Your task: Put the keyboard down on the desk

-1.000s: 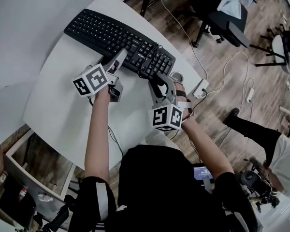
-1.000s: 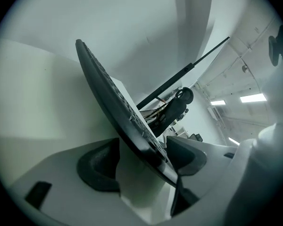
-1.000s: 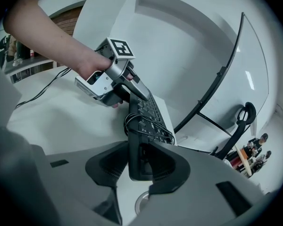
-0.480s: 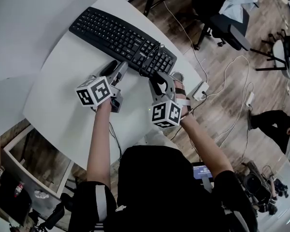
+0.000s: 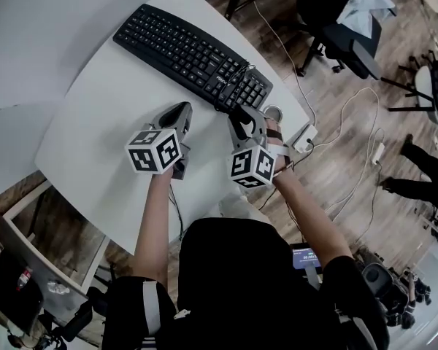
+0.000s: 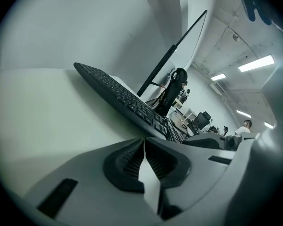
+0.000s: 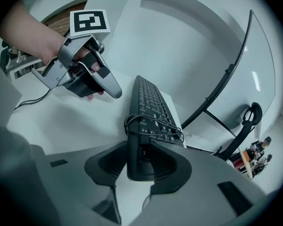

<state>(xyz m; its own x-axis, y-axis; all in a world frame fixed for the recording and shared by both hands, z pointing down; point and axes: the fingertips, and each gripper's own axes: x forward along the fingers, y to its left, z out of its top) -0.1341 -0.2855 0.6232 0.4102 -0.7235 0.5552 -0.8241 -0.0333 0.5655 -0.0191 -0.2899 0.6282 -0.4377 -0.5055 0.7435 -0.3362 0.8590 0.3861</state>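
Right gripper (image 7: pixel 139 147) clasps the near end of the keyboard (image 5: pixel 190 49), its jaws just now easing wider, while the keyboard lies flat on the white desk (image 5: pixel 109 144). Left gripper (image 6: pixel 144 142) sits apart from it, jaws together on nothing. I judge this the letting-go: the right jaws must open fully and back away without snagging the cable (image 7: pixel 154 131) looped round that end.

one keyboard (image 5: pixel 193 55), two tools (image 5: pixel 181 114) (image 5: pixel 241 117), one desk (image 5: pixel 95 152)
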